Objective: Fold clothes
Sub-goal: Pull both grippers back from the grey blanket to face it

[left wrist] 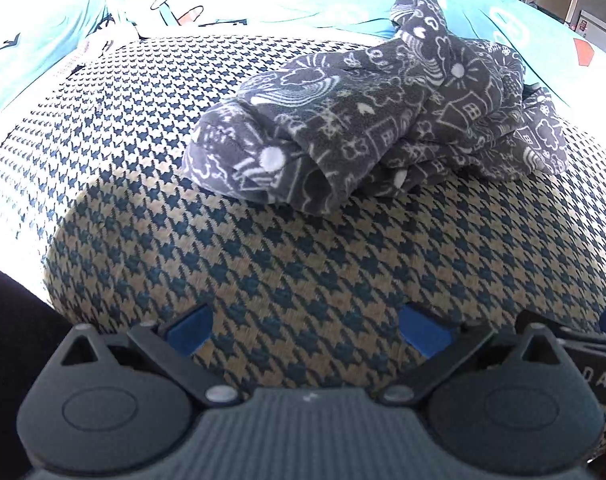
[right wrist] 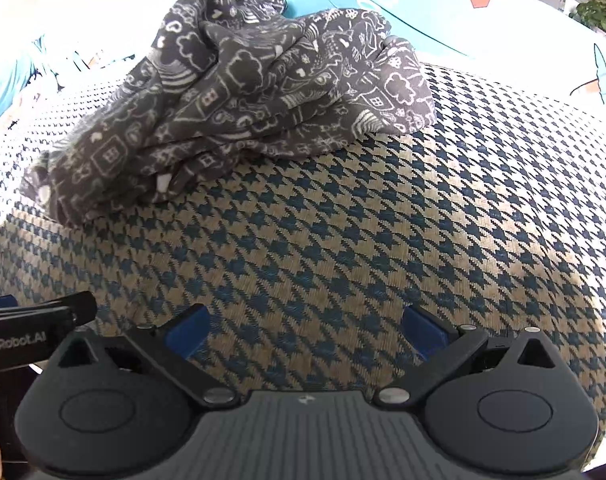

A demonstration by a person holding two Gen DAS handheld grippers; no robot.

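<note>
Both the left gripper and right gripper gape wide, empty; ahead, the crumpled grey garment lies lengthwise across their view.

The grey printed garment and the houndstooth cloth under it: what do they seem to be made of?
The garment looks like soft fleece or flannel: matte, fuzzy surface, thick rounded folds, white doodle print. The houndstooth cloth looks woven or knitted, with visible ribbed threads and a flat matte finish. The exact fibre of either cannot be told.
</note>
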